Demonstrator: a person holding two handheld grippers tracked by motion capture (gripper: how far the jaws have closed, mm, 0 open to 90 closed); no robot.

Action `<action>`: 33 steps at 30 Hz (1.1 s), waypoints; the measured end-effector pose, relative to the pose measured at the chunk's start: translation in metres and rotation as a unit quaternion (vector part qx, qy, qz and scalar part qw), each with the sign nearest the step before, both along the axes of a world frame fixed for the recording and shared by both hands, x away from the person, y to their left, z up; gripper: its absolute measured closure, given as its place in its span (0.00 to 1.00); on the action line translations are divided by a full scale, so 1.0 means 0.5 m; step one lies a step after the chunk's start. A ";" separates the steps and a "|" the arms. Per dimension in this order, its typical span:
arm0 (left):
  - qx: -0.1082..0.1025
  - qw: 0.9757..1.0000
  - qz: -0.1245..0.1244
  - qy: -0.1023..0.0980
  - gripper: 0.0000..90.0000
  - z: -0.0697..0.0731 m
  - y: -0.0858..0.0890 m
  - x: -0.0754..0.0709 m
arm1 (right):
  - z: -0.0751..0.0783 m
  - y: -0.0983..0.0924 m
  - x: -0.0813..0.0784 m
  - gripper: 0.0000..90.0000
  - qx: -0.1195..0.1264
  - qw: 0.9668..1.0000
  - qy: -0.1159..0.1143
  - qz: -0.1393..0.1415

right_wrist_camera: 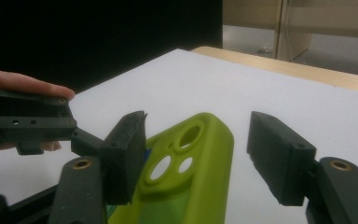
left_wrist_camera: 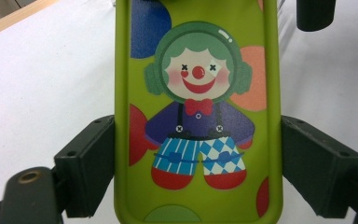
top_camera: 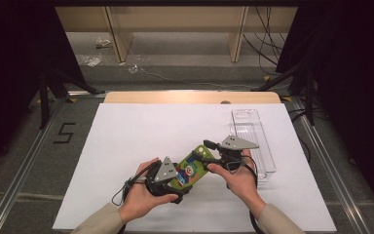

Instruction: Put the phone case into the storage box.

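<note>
The left claw [top_camera: 175, 187] holds the green phone case [top_camera: 191, 170] by its two long edges; in the left gripper view both black pads press flat against the case's sides, one on each side of the printed clown [left_wrist_camera: 198, 107], so that grip is judged secure. The case hangs just above the white surface [top_camera: 126, 141], its camera-cutout end pointing away from the left claw and toward the right claw [top_camera: 205, 148]. In the right gripper view the right claw straddles that cutout end: the jaw on the left of that view stands at or just beside the case's edge [right_wrist_camera: 186, 158], contact not confirmable, while the opposite jaw stands clearly apart from it with bare surface showing between. The right claw is therefore half open with the case between its jaws and not gripped. The clear plastic tray [top_camera: 253, 141] lies on the surface beyond and to the outer side of the right claw, apart from both claws, with nothing seen inside it. Assessment: the case is lifted and presented between the two claws, so the pick-up is done; a second grip by the right claw is not yet made. Remaining, as judged, are closing the right claw on the cutout end, releasing the left, and possibly setting the case into the tray, though that destination is inference only
</note>
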State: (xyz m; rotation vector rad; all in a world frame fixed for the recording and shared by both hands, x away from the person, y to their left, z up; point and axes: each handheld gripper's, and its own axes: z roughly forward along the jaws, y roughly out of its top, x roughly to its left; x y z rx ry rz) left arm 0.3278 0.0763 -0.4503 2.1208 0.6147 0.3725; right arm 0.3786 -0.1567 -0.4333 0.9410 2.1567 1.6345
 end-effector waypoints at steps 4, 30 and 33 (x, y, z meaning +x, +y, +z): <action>0.000 1.000 0.002 0.000 0.18 0.000 0.000 0.001 | -0.001 0.001 0.001 0.51 0.006 1.000 0.007 0.002; 0.000 1.000 0.008 0.004 0.18 -0.005 -0.003 0.002 | -0.001 0.003 0.004 0.65 0.037 0.999 0.035 -0.006; 0.000 1.000 0.009 0.003 0.18 -0.005 -0.005 0.002 | 0.000 0.002 0.004 0.68 0.049 0.998 0.039 -0.006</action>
